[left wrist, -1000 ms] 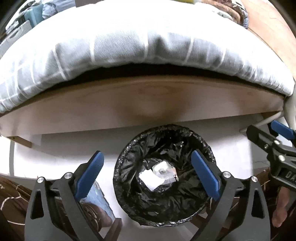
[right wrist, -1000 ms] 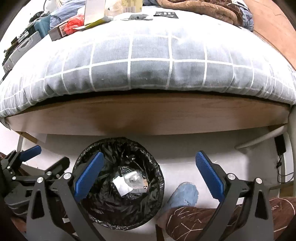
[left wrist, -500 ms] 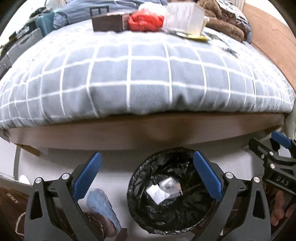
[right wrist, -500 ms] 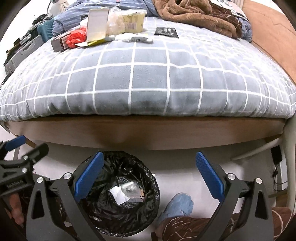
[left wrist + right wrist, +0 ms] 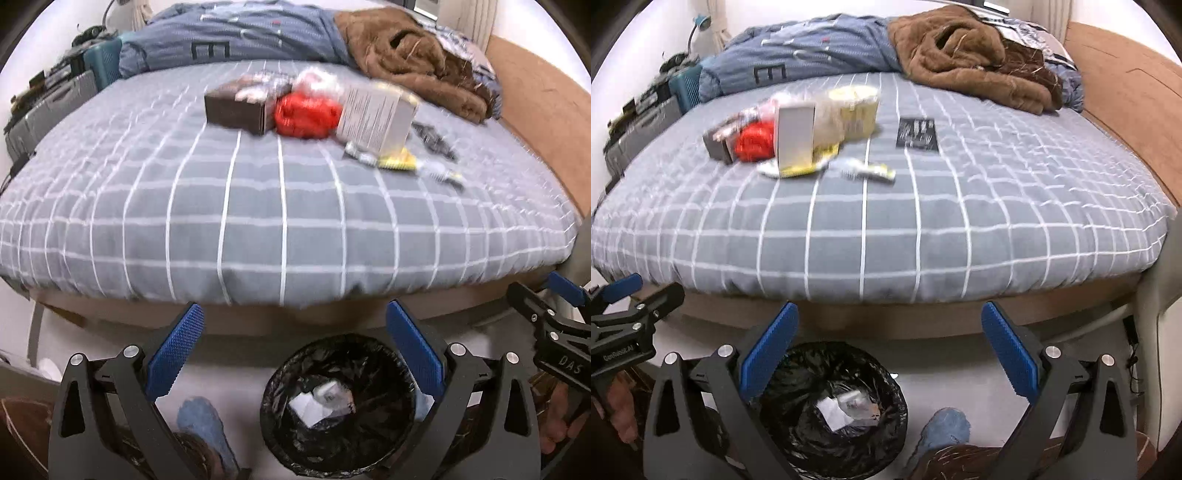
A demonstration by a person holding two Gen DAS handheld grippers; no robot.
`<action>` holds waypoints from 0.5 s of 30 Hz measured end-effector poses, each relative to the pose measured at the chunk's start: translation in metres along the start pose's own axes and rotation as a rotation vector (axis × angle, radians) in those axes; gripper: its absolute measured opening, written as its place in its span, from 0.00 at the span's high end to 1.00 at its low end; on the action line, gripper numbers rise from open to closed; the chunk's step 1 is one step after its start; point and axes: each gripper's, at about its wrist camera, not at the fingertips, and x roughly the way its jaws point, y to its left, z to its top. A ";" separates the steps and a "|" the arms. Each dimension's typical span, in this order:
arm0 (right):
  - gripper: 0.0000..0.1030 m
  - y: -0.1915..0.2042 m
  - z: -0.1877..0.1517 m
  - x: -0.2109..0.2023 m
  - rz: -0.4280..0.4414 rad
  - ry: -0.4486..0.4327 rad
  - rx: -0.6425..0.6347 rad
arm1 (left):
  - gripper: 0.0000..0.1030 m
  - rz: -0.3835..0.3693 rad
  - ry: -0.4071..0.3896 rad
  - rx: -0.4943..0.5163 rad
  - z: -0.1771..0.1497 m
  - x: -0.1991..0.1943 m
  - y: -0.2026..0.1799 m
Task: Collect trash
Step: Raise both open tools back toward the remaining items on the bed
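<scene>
Two handheld grippers hang over a black-lined trash bin (image 5: 338, 402) at the foot of a bed (image 5: 280, 221), both empty, with litter waiting on the grey checked cover. The left gripper (image 5: 293, 354) has its blue pads spread wide with nothing between them, and the right gripper (image 5: 890, 350) is just as wide and just as bare. Up the bed from the bin, near the middle of the cover, the trash lies in a tight cluster: a dark box (image 5: 238, 110), a crumpled red wrapper (image 5: 304, 114) just beside it, a white carton (image 5: 376, 118) leaning against the pile, and clear plastic behind. On the bin side of the cluster lie a small tube (image 5: 866, 170) and a flat yellow wrapper (image 5: 801, 170); a black sachet (image 5: 918, 134) lies apart, to the cluster's right. White paper and clear film already sit in the bin. The step in hand looks like the reach to the next piece. It likely goes best taking one item per gripper, starting with the loose pieces nearest the bin, closing across the carton's narrow faces rather than its broad ones, and pinching the thin wrappers low without catching the cover.
</scene>
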 end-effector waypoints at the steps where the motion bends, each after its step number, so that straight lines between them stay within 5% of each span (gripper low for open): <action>1: 0.07 -0.001 0.004 -0.004 0.007 -0.013 0.002 | 0.06 -0.003 -0.009 -0.001 0.003 -0.004 0.000; 15: 0.07 -0.007 0.056 -0.019 0.008 -0.077 -0.013 | 0.06 -0.018 -0.055 -0.005 0.051 -0.018 -0.002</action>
